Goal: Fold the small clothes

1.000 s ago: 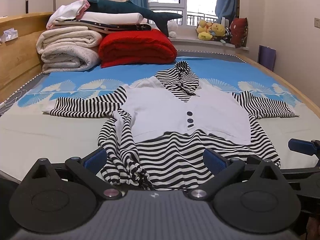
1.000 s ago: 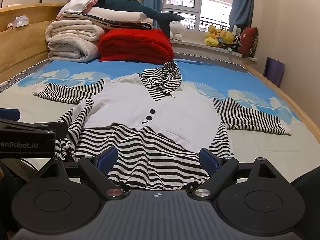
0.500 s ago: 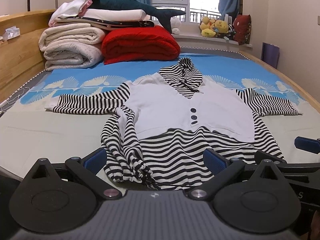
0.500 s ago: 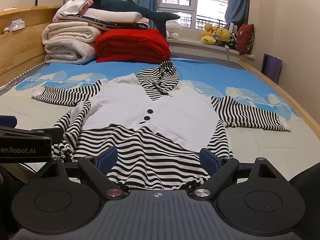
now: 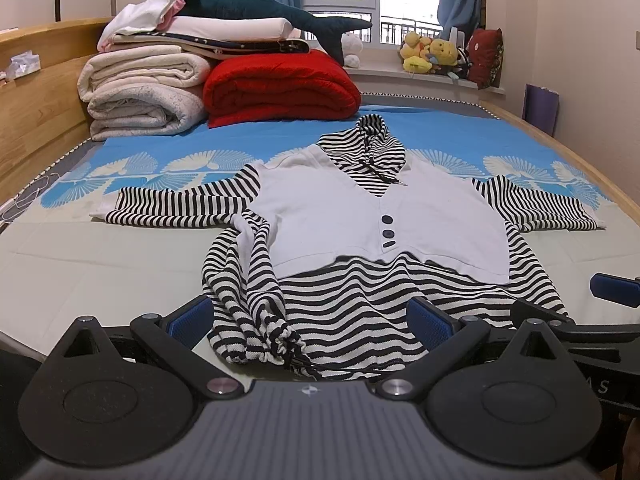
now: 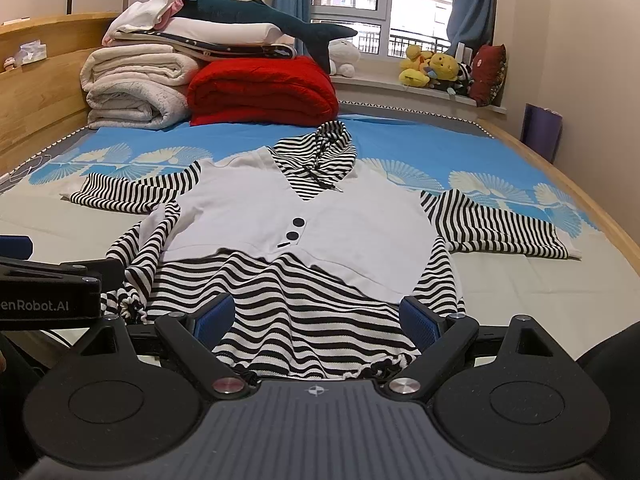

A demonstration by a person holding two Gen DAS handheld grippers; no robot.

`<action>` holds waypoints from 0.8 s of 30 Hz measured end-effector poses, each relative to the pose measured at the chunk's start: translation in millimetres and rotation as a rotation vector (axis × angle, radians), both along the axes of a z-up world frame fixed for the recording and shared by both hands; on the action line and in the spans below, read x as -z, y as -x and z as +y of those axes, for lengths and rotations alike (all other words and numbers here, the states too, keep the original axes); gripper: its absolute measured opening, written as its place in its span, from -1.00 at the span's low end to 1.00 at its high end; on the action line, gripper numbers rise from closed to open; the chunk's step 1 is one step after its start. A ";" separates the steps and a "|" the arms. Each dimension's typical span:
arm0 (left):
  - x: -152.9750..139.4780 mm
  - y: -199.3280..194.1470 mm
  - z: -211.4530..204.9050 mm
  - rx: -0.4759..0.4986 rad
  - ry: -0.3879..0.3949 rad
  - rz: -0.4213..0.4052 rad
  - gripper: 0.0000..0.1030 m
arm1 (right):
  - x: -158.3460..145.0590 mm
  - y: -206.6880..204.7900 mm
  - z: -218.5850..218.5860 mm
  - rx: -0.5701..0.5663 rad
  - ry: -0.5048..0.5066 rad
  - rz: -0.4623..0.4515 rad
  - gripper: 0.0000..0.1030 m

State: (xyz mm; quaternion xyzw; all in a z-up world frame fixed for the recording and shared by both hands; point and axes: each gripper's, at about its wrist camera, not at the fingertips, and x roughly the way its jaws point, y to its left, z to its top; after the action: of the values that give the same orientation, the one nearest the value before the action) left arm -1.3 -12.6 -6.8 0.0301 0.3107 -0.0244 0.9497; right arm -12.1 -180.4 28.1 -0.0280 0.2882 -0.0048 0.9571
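A small hooded top (image 5: 320,232), black-and-white striped with a white buttoned vest front, lies face up on the bed with both sleeves spread. Its left side is bunched into a rumpled fold (image 5: 248,300) down to the drawstring hem. My left gripper (image 5: 308,318) hovers open over that near hem, nothing between its blue pads. In the right wrist view the same top (image 6: 248,216) lies ahead, and my right gripper (image 6: 316,318) stands open above the hem's middle. Each gripper shows at the edge of the other's view: the right gripper (image 5: 612,290), the left gripper (image 6: 48,280).
The bed (image 5: 100,272) has a pale and blue sheet and a wooden frame (image 5: 32,120). Folded white blankets (image 5: 140,96), a red quilt (image 5: 280,88) and a plush shark (image 5: 260,10) are stacked at its head. Plush toys (image 6: 432,68) sit on the windowsill.
Both views shift only slightly. The top lies as before and both grippers stay open near its hem.
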 end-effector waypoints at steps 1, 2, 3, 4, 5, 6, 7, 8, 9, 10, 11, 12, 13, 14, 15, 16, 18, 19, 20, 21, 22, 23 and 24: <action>0.5 -0.4 0.4 -0.001 0.002 0.000 0.99 | 0.1 0.0 0.0 0.000 0.001 0.000 0.74; 0.8 -0.2 0.8 -0.002 0.003 0.000 0.99 | 0.2 0.1 -0.1 0.000 0.001 0.000 0.74; 1.0 -0.1 1.3 -0.003 0.004 0.000 0.99 | 0.3 -0.2 -0.3 0.000 0.002 0.001 0.74; 1.2 -0.3 1.9 -0.005 0.006 0.001 0.99 | 0.5 -0.1 -0.4 0.000 0.004 0.003 0.74; 1.6 -0.5 2.1 -0.007 0.008 0.003 0.99 | 0.6 -0.3 -0.2 0.002 0.004 0.003 0.75; 1.6 -0.8 2.1 -0.008 0.008 0.005 0.99 | 0.3 0.0 -0.8 0.003 0.001 0.003 0.75; 1.9 -1.0 1.9 -0.008 0.007 0.007 0.99 | -0.2 0.2 -1.1 0.003 -0.002 0.002 0.75; 1.8 -1.1 1.5 -0.006 0.004 0.008 0.99 | -0.1 0.0 -0.7 0.003 -0.003 0.001 0.75; 1.8 -1.1 1.1 -0.004 0.003 0.008 0.99 | -0.3 0.3 -1.0 0.003 -0.003 -0.001 0.75; 2.0 -0.8 0.7 -0.003 0.001 0.008 0.99 | -0.3 0.3 -1.5 0.004 -0.002 -0.001 0.75; 1.9 -1.1 0.4 -0.002 0.000 0.008 0.99 | -0.2 0.2 -1.3 0.004 -0.004 0.000 0.75; 1.9 -1.4 0.0 -0.003 -0.001 0.010 0.99 | -0.4 0.3 -1.9 0.006 -0.007 0.002 0.75; 2.0 -1.6 -0.3 -0.003 -0.001 0.012 0.99 | -0.7 0.0 -2.3 0.007 -0.010 0.003 0.75; 2.0 -1.8 -0.2 -0.003 -0.002 0.013 0.99 | -1.1 0.1 -2.8 0.009 -0.012 0.003 0.75; 2.1 -1.6 -0.1 -0.004 -0.002 0.013 0.99 | -1.6 0.0 -3.3 0.010 -0.013 0.003 0.75; 2.0 -1.5 -0.4 -0.004 -0.003 0.013 0.99 | -1.9 0.1 -3.4 0.009 -0.013 0.002 0.75; 2.2 -1.7 -0.1 -0.004 -0.003 0.015 0.99 | -1.9 0.3 -3.2 0.008 -0.012 0.002 0.75; 2.4 -1.6 0.1 -0.004 -0.003 0.016 0.99 | -2.0 0.2 -3.4 0.009 -0.012 0.002 0.75; 2.3 -1.6 0.0 -0.004 -0.002 0.017 0.99 | -2.1 0.2 -3.5 0.009 -0.012 0.003 0.75; 2.2 -1.5 0.3 -0.005 -0.002 0.018 0.99 | -2.0 -0.2 -3.4 0.009 -0.012 0.002 0.75; 2.1 -1.5 0.6 -0.005 -0.001 0.018 0.99 | -2.4 0.2 -3.6 0.012 -0.009 -0.001 0.75; 2.1 -1.2 0.5 -0.005 0.000 0.018 0.99 | -3.2 0.8 -3.4 0.019 -0.004 -0.011 0.74; 1.7 -1.9 1.3 -0.006 0.004 0.020 0.99 | -5.7 2.7 -4.0 0.036 0.004 -0.036 0.74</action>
State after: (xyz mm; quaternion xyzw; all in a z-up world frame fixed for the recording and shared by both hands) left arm 0.6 -11.3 -8.5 0.0273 0.3200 -0.0225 0.9467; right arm -14.7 -184.3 33.8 -0.0246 0.2715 -0.0229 0.9619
